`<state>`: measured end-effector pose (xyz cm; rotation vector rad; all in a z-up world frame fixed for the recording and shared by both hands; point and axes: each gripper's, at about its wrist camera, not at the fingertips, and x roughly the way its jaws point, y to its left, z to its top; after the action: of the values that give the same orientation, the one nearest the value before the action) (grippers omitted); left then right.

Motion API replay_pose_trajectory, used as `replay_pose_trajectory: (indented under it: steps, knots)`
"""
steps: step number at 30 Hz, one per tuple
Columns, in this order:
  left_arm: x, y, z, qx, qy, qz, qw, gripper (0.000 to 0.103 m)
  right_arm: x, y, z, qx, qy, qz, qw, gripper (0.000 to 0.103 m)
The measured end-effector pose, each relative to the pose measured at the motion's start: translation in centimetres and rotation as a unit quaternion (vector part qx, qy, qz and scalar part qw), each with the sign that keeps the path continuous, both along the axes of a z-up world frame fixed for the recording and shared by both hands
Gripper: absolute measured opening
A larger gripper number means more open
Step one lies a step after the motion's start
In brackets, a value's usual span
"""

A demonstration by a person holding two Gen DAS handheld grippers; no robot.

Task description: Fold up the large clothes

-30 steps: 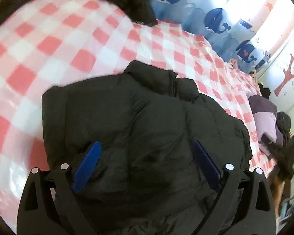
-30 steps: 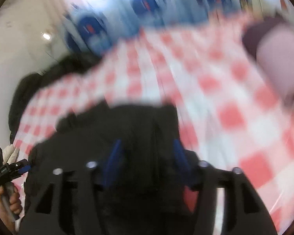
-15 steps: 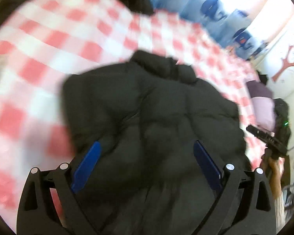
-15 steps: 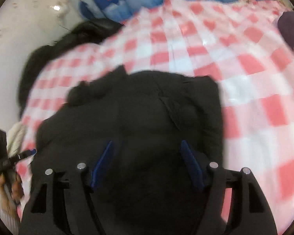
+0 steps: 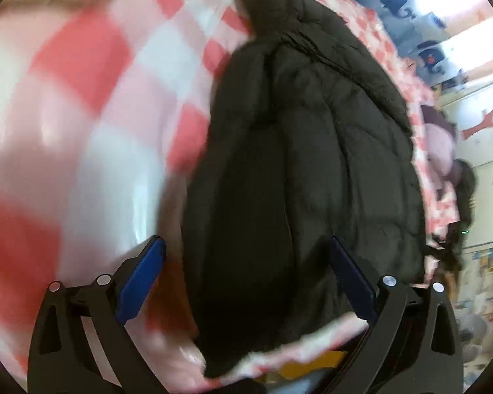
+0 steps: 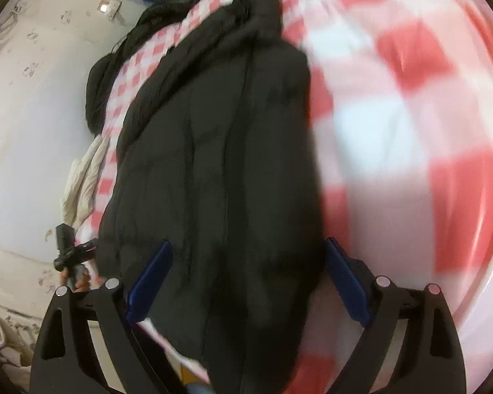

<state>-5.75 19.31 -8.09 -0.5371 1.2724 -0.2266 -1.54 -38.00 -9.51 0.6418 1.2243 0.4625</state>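
A black puffer jacket [image 5: 299, 164] lies folded lengthwise on a red-and-white checked sheet [image 5: 82, 115], its collar at the far end. It also shows in the right wrist view [image 6: 220, 164]. My left gripper [image 5: 246, 282] is open and low over the jacket's near hem, its blue fingers [image 5: 141, 279] straddling the left part of the hem. My right gripper [image 6: 246, 282] is open over the same hem, straddling the jacket's right part. Neither holds anything. The left gripper shows in the right wrist view [image 6: 72, 252].
A second dark garment [image 6: 115, 65] hangs over the sheet's far left edge, with a beige cloth [image 6: 82, 177] below it. A purple garment pile [image 5: 440, 141] sits at the right. Whale-print curtains [image 5: 410, 26] hang behind. The bed edge runs just under the grippers.
Both grippers have dropped down and pulled back to the jacket's near hem, viewing it low and lengthwise. The jacket now looks narrower, folded along its length. Both stay open.
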Motion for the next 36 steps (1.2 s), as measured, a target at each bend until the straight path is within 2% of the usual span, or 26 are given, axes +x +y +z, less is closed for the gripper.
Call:
replay_pose_trajectory:
  steps: [2,6,8,9,10,11,12,13,14,15,16,17,19,24,27,29,30,31,33,34,35,36]
  knots:
    - [-1.5,-0.3,-0.5,-0.022,0.006,-0.004,0.9997,0.094,-1.0,0.6,-0.3,0.011,0.006,0.010,1.000,0.088]
    - [-3.2,-1.9,-0.7,-0.063,0.004,-0.031,0.9975,0.094,-2.0,1.1,-0.3,0.071,0.016,0.026,0.997,0.090]
    - [-3.3,-3.3,-0.6,-0.053,0.006,-0.054,0.9971,0.094,-2.1,1.5,-0.4,0.047,0.028,0.034,0.998,0.090]
    - [-3.4,-4.2,-0.6,-0.034,0.009,-0.061,0.9975,0.094,-2.2,1.8,-0.6,0.035,0.038,0.040,0.998,0.090]
    - [-3.3,-4.7,-0.6,-0.022,0.010,-0.061,0.9978,0.089,-2.2,2.0,-0.6,0.030,0.039,0.043,0.998,0.090]
    - [-3.0,-5.0,-0.6,-0.022,0.011,-0.061,0.9978,0.080,-2.3,2.1,-0.4,0.035,0.036,0.045,0.998,0.090]
    - [-2.7,-5.4,-0.5,-0.026,0.016,-0.060,0.9977,0.051,-2.4,2.4,-0.1,0.055,0.031,0.048,0.997,0.089]
    - [-2.6,-5.4,-0.3,-0.031,0.020,-0.053,0.9979,0.033,-2.6,2.7,0.3,0.067,0.020,0.052,0.996,0.085]
    - [-2.5,-5.4,0.2,-0.042,0.017,-0.046,0.9979,0.025,-2.9,3.0,0.5,0.069,0.014,0.056,0.996,0.066]
    - [-2.5,-5.6,0.9,-0.044,0.009,-0.046,0.9979,0.014,-3.0,3.4,0.9,0.065,0.007,0.057,0.996,0.052]
    - [-2.3,-5.8,1.5,-0.042,0.005,-0.045,0.9981,0.011,-3.0,3.6,1.3,0.066,0.001,0.048,0.997,0.031]
    - [-2.3,-5.6,2.6,-0.044,-0.005,-0.043,0.9981,0.010,-2.9,3.6,1.7,0.075,-0.005,0.040,0.996,0.017]
    - [-2.7,-5.7,5.8,-0.064,-0.037,-0.041,0.9964,0.008,-3.0,3.0,2.8,0.105,-0.028,0.022,0.994,0.013]
    - [-5.5,-5.4,14.2,-0.108,-0.107,-0.050,0.9871,0.008,-3.6,2.3,10.1,0.186,-0.123,-0.004,0.975,0.012]
    - [-8.4,-4.6,17.1,-0.121,-0.123,-0.066,0.9829,0.008,-5.8,1.4,14.2,0.200,-0.161,0.011,0.966,0.012]
    - [-10.4,-4.2,17.2,-0.117,-0.106,-0.086,0.9837,0.009,-8.2,0.4,15.9,0.193,-0.169,0.025,0.966,0.012]
    - [-11.7,-4.1,16.2,-0.101,-0.085,-0.105,0.9856,0.016,-9.7,-0.2,16.1,0.178,-0.164,0.033,0.970,0.012]
    - [-13.0,-3.9,14.8,-0.073,-0.060,-0.132,0.9867,0.030,-10.7,-0.7,16.0,0.163,-0.156,0.037,0.973,0.015]
    - [-15.1,-2.7,11.5,-0.027,-0.009,-0.155,0.9874,0.045,-13.3,-1.9,13.8,0.109,-0.106,0.050,0.987,0.029]
    - [-15.7,-1.3,9.4,0.007,0.026,-0.141,0.9897,0.045,-13.9,-2.6,12.7,0.089,-0.088,0.044,0.991,0.044]
    - [-15.8,-0.2,8.5,0.029,0.045,-0.128,0.9904,0.045,-14.7,-4.1,10.8,0.054,-0.057,0.027,0.997,0.052]
    - [-15.8,1.4,7.6,0.066,0.060,-0.101,0.9909,0.045,-14.9,-5.1,10.1,0.030,-0.045,0.009,0.998,0.052]
